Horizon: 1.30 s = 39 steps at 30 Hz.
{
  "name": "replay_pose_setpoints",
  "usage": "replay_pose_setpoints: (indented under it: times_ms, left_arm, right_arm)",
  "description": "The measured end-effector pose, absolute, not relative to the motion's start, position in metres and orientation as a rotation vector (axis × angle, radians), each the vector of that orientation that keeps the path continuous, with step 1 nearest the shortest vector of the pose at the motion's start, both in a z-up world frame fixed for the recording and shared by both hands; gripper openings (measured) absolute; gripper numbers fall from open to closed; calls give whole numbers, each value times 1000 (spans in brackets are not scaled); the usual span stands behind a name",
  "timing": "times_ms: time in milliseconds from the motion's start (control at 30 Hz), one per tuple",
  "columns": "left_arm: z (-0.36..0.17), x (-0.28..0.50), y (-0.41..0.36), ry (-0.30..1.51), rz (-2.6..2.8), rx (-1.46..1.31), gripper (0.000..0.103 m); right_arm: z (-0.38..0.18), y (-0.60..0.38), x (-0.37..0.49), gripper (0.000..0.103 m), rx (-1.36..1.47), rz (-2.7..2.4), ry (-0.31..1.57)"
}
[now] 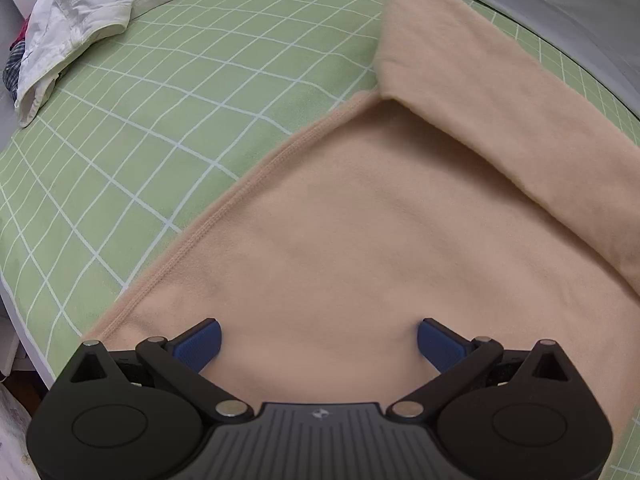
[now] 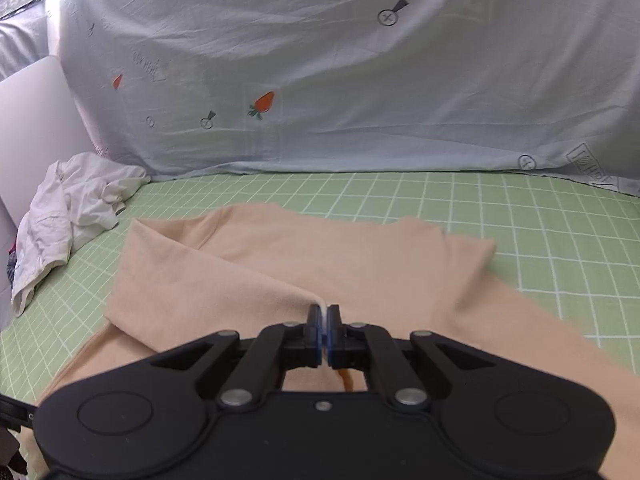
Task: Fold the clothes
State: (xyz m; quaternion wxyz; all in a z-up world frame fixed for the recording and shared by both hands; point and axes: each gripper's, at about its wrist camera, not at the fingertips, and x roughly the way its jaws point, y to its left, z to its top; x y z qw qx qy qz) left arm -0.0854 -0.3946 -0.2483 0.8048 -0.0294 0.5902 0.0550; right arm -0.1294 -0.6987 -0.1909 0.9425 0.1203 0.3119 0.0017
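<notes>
A green checked bedsheet (image 1: 168,128) meets a pale blue carrot-print cloth (image 2: 340,80) hanging behind it.

My right gripper (image 2: 324,312) has its jaws pinched shut on a raised fold of the peach garment (image 2: 248,272), which lies spread on the green checked bed (image 2: 540,240). A crumpled white garment (image 2: 76,204) sits left of the peach one, well apart; a pale printed sheet (image 2: 340,80) hangs behind.

The pale blue sheet (image 2: 360,80) carries printed marks and boxed lettering, none legible.
</notes>
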Motion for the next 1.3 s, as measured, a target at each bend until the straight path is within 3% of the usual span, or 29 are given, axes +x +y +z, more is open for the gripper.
replay_pose_setpoints:
  times_ms: [400,767,833,900,1000,1067,1300]
  left_arm:
    - [-243,-96,-397,1252,142,-77,103]
    - [-237,-105,-375,1232,114,-63,103]
    - [-238,-106,-375,1224,104,-56,103]
    - [-239,-106,-374,1216,94,-49,103]
    - [-239,-106,-374,1199,71,-29,103]
    - [-239,-106,-374,1180,36,0,103]
    - [-228,-118,-362,1119,-177,75,103]
  right_arm:
    - [-209,-812,-181,2,316,-355,648]
    - [-243,-808,-188,7,296,-474,799]
    - [-240,-805,-189,17,309,-492,804]
    - [-235,-798,-194,68,309,-535,794]
    - [-225,-780,-205,96,297,-572,761]
    - [-220,-766,-212,103,307,-560,739]
    - [-207,-685,-226,103,292,-529,729]
